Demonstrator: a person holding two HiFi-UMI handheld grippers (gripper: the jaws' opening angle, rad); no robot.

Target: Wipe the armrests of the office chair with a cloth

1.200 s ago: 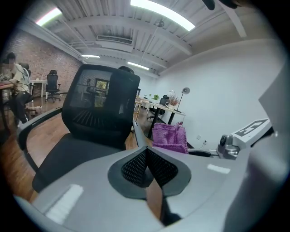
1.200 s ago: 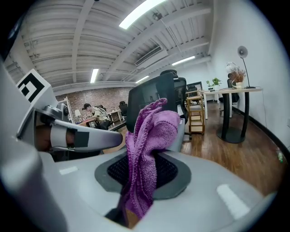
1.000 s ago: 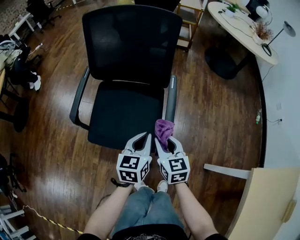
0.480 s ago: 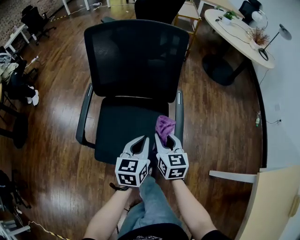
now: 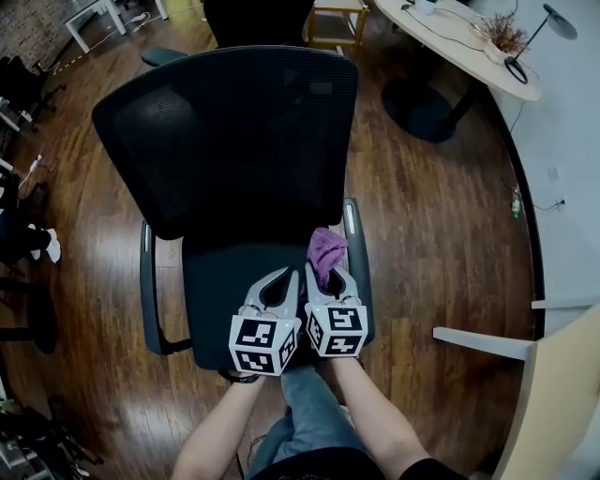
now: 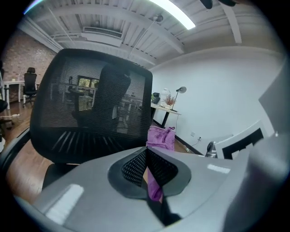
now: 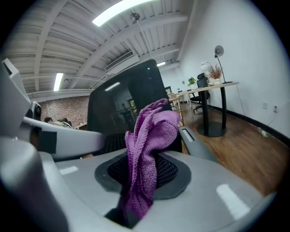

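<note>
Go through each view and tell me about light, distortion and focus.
Head view: even light, sharp, though the wide lens bows the office chair. Left gripper view: heavy fisheye with black corners; the ceiling light strip is blown out to white. Right gripper view: same fisheye; the cloth is crisp enough to show its weave, while the right gripper has a soft near shell.

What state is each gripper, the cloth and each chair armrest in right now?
left gripper: jaws together, with a purple sliver showing in the gap behind the tips.
right gripper: shut on the cloth.
cloth: bunched, sticking up out of the right gripper's jaws.
right armrest: bare, no cloth laid on it.
left armrest: bare, no gripper near it.
</note>
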